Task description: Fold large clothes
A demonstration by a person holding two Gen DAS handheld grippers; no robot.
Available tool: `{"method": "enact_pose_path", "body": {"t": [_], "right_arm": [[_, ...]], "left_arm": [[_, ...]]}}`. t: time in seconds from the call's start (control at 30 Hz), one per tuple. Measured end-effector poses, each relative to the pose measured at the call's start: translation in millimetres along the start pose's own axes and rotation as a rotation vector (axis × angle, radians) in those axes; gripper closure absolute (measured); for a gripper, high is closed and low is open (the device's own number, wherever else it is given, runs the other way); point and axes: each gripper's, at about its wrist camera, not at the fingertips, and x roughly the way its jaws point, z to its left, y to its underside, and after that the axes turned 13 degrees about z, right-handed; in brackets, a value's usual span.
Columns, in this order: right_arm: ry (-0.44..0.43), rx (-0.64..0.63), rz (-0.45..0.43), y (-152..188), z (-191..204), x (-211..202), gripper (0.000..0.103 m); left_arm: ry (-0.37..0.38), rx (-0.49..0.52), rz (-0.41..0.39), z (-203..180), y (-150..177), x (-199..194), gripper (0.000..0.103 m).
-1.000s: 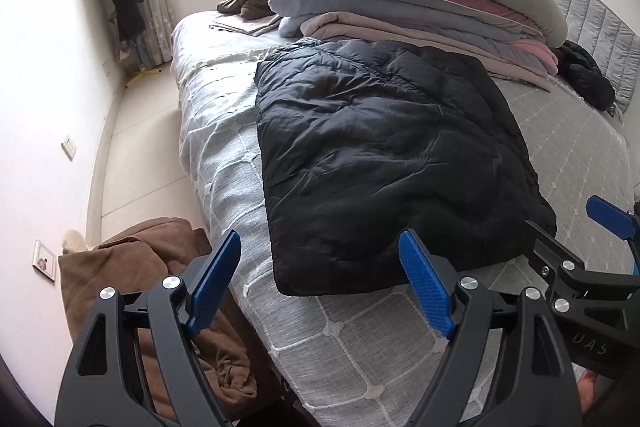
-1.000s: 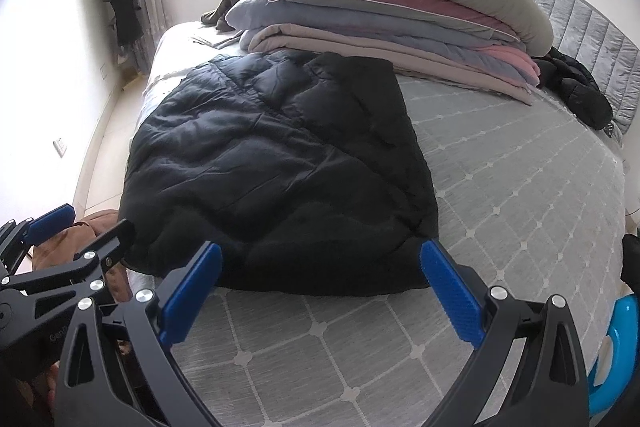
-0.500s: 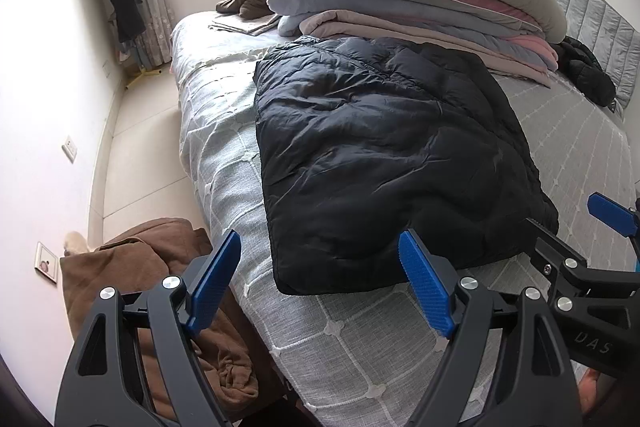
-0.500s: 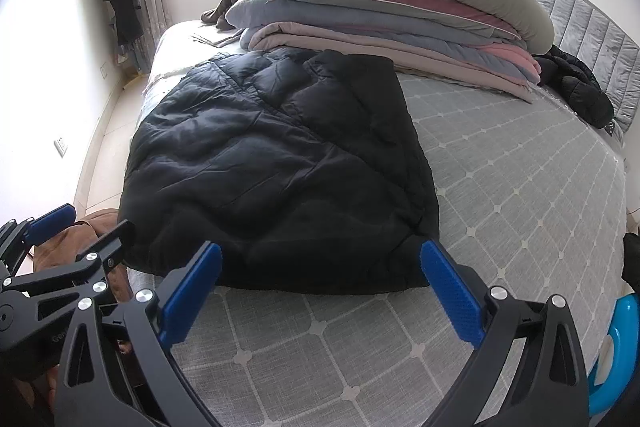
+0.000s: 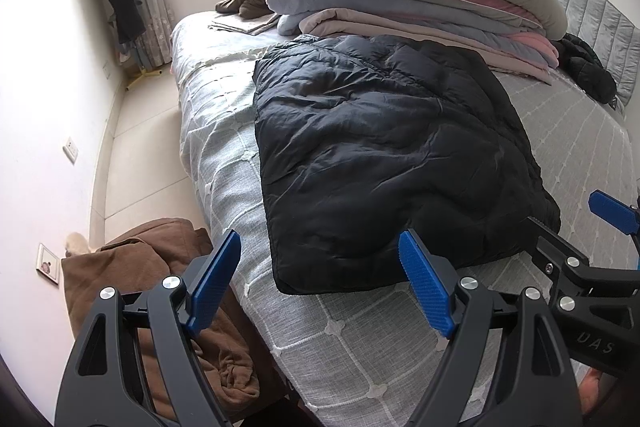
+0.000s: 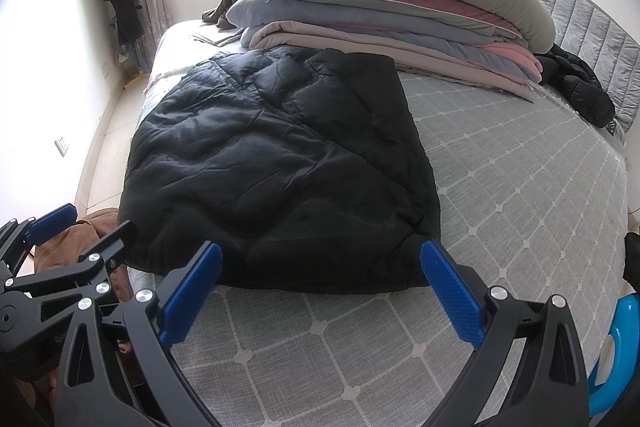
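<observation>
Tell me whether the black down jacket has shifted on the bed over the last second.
No. The black down jacket lies where it did: its near hem crosses the same squares of the grey bedspread, and its far edge still meets the stack of folded blankets.

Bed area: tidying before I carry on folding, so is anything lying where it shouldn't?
Yes: a brown garment lies crumpled on the floor beside the bed, and a black puffer jacket sits bunched against the headboard.

We read only "UAS" in pale letters on the black plastic right gripper (image 5: 600, 223) body, low right in left wrist view; nothing else legible.
</observation>
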Motion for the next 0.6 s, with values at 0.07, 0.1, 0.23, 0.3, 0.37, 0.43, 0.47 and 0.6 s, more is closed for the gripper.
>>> {"method": "enact_pose_path", "body": {"t": [0.07,0.1,0.23,0.3,0.37,0.43,0.47,0.6], "right_arm": [[-0.001,0.001,0.002,-0.2,0.0,-0.1,0.007],[-0.001,0.001,0.003,0.0,-0.1,0.0,0.007],[-0.002,0.001,0.003,0.4,-0.6,0.6,0.007],[-0.003,0.000,0.003,0.3,-0.8,0.6,0.007],[-0.004,0.001,0.004,0.0,-1.0,0.4,0.007],[-0.005,0.001,0.005,0.6,-0.6,1.1,0.007],[-0.005,0.001,0.005,0.8,-0.4,1.3,0.007],[-0.006,0.001,0.005,0.6,-0.7,1.5,0.007]], "left_arm": [[-0.001,0.000,0.000,-0.5,-0.4,0.0,0.025],[0.000,0.000,0.000,-0.5,-0.3,0.0,0.025],[-0.002,0.002,0.001,-0.8,0.0,0.2,0.025],[-0.001,0.001,0.001,-1.3,-0.5,0.4,0.025],[-0.002,0.002,0.000,-1.6,-0.6,0.4,0.025],[-0.003,0.003,0.001,-1.9,0.0,1.2,0.025],[-0.003,0.004,0.001,-1.9,0.0,1.2,0.025],[-0.002,0.003,0.001,-2.0,-0.2,1.2,0.025]]}}
